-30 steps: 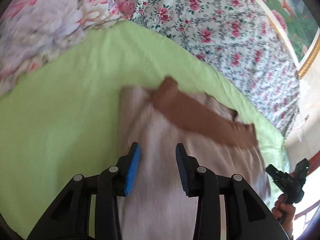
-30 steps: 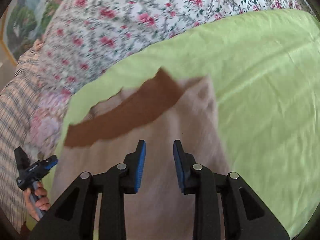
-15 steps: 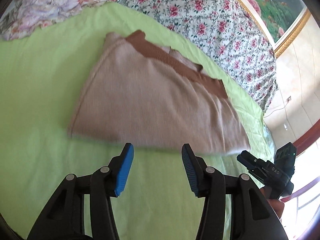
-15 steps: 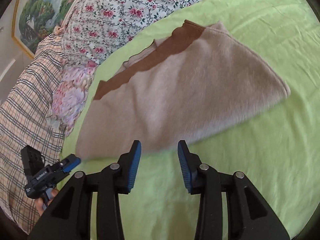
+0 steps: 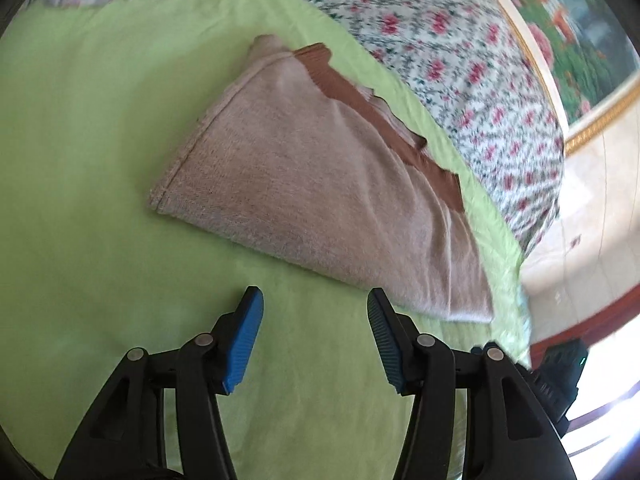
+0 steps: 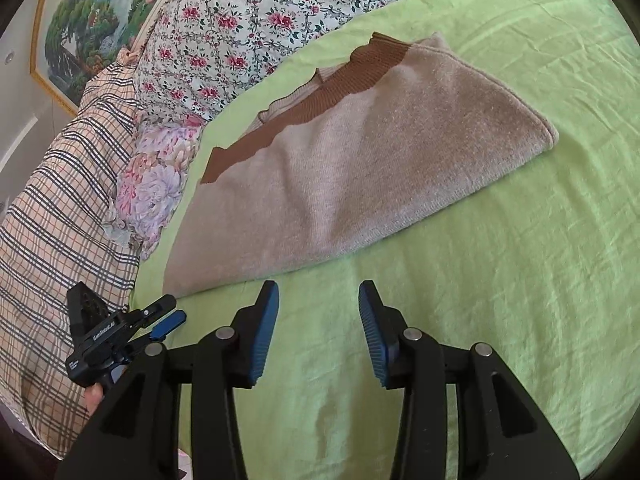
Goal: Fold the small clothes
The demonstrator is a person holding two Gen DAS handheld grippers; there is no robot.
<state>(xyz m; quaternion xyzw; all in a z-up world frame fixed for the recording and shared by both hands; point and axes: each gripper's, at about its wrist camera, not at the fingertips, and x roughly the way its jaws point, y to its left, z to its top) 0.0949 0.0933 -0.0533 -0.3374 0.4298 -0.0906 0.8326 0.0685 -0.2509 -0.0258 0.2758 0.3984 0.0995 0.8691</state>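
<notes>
A beige knit garment (image 5: 320, 196) with a brown ribbed band (image 5: 376, 120) along its far edge lies folded flat on the green sheet (image 5: 80, 160). It also shows in the right wrist view (image 6: 360, 172). My left gripper (image 5: 314, 304) is open and empty, just short of the garment's near edge. My right gripper (image 6: 318, 296) is open and empty, also just short of the near edge. The left gripper shows small at the lower left of the right wrist view (image 6: 160, 316).
A floral quilt (image 6: 248, 20) is bunched along the far side of the bed. A plaid blanket (image 6: 52, 216) and a flowered cloth (image 6: 152, 184) lie at the left. A framed painting (image 6: 92, 12) hangs behind. The bed edge (image 5: 520, 280) is at right.
Both grippers have pulled back from over the garment toward me, and their jaws have opened wider. The garment now lies flat, let go.
</notes>
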